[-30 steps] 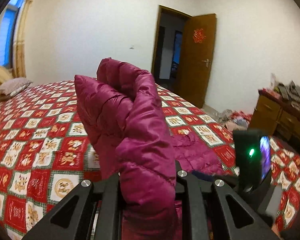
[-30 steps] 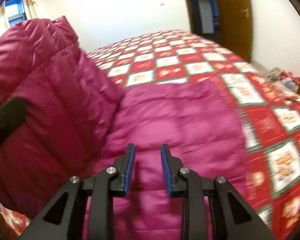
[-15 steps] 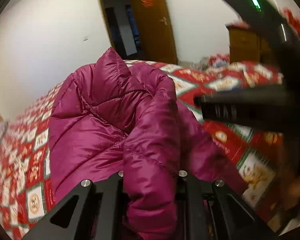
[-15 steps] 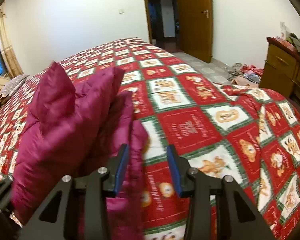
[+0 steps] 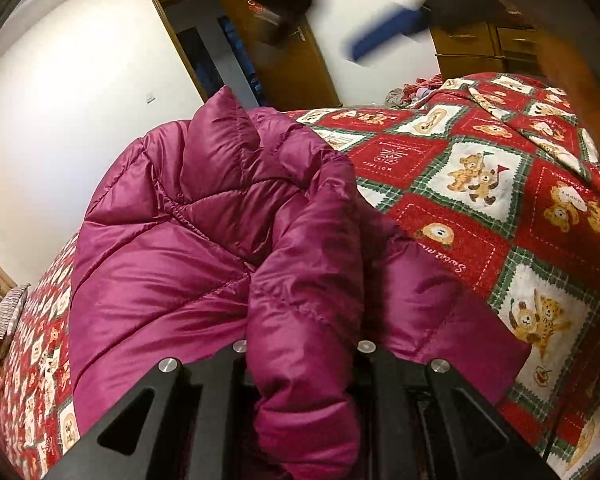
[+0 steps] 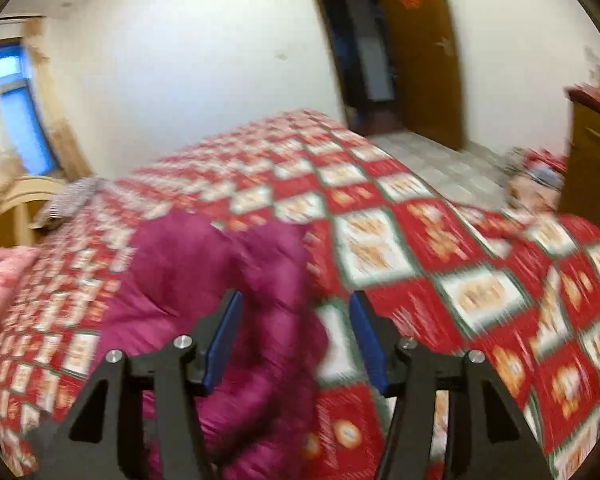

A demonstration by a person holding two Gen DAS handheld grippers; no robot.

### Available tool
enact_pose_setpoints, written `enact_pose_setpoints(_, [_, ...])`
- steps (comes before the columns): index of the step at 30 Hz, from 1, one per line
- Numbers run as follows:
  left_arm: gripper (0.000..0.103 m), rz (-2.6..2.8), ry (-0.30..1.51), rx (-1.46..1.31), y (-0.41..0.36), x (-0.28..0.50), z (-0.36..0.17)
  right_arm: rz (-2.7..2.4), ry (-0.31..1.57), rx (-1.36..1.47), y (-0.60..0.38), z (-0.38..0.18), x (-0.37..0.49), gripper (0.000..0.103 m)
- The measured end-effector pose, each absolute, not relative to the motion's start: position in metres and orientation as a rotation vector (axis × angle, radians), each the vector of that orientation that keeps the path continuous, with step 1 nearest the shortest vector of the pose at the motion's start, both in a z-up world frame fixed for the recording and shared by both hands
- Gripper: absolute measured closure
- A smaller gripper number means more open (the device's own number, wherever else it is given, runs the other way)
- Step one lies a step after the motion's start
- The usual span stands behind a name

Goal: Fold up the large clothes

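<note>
The magenta down jacket (image 5: 188,264) lies heaped on my bed, on the red, white and green teddy-bear quilt (image 5: 480,184), and a thick padded fold of it runs straight up through my left claw (image 5: 302,354). That claw is clamped on the fold: the puffy fabric fills the gap between the black fingers (image 5: 236,364) and bulges out above and below them. Beyond the grip the jacket rises in a quilted mound that blocks most of the quilt on that side. To the right of the fold a flatter part of the jacket spreads over the quilt toward the bed's near edge.

My right claw (image 6: 296,334) hangs above the quilt with its blue pads (image 6: 224,336) standing well apart, and the jaws have just been opening. Nothing is pinched between them. In the right wrist view, which is smeared by motion, the jacket (image 6: 220,280) sits below and to the left of that claw; its bulk shows behind the left pad and part of the gap, but the pads do not press on it. The other pad stands over bare quilt (image 6: 440,248). In the left wrist view the right claw appears only as a dark blur with a blue streak near the top edge.

A striped pillow (image 5: 4,320) lies at the far end of the bed, well apart from the jacket.
</note>
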State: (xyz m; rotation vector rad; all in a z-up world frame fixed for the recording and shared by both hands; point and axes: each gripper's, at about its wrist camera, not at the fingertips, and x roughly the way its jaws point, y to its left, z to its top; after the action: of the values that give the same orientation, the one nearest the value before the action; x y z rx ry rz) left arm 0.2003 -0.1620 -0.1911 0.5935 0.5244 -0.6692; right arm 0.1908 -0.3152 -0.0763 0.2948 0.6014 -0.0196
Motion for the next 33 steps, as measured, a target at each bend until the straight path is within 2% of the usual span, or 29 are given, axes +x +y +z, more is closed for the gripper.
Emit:
enact_pose_setpoints(3, [0.086, -0.673, 0.527, 0.59, -0.162, 0.201, -0.19, 0.138, 0.663, 0.201, -0.293, -0.075, 0.22, 0.046])
enact_pose_setpoints(5, [0.086, -0.674, 0.53, 0.588, -0.164, 0.199, -0.188, 0.144, 0.739, 0.151, -0.285, -0.089, 0.239, 0.057])
enact_pose_setpoints(6, [0.086, -0.675, 0.536, 0.581, -0.163, 0.199, -0.187, 0.15, 0.786, 0.137, -0.283, -0.099, 0.249, 0.066])
enact_pose_setpoints(7, [0.084, -0.675, 0.541, 0.575, -0.162, 0.199, -0.185, 0.146, 0.838, 0.13, -0.282, -0.111, 0.257, 0.067])
enact_pose_setpoints(11, [0.079, -0.685, 0.56, 0.55, -0.158, 0.197, -0.18, 0.121, 0.909, 0.121, -0.285, -0.14, 0.265, 0.068])
enact_pose_setpoints(19, [0.068, -0.686, 0.537, 0.613, -0.138, 0.165, -0.16, 0.123, 0.957, 0.137, -0.291, -0.156, 0.265, 0.069])
enact_pose_setpoints(23, [0.05, -0.73, 0.467, 0.631, -0.096, 0.136, -0.147, 0.124, 0.956, 0.162, -0.296, -0.161, 0.266, 0.069])
enact_pose_setpoints(28, [0.048, -0.818, 0.546, 0.478, -0.023, 0.129, -0.121, 0.119, 0.92, 0.195, -0.298, -0.165, 0.26, 0.068])
enact_pose_setpoints(33, [0.045, -0.597, 0.609, 0.315, 0.022, 0.204, -0.081, 0.123, 0.899, 0.181, -0.301, -0.154, 0.243, 0.065])
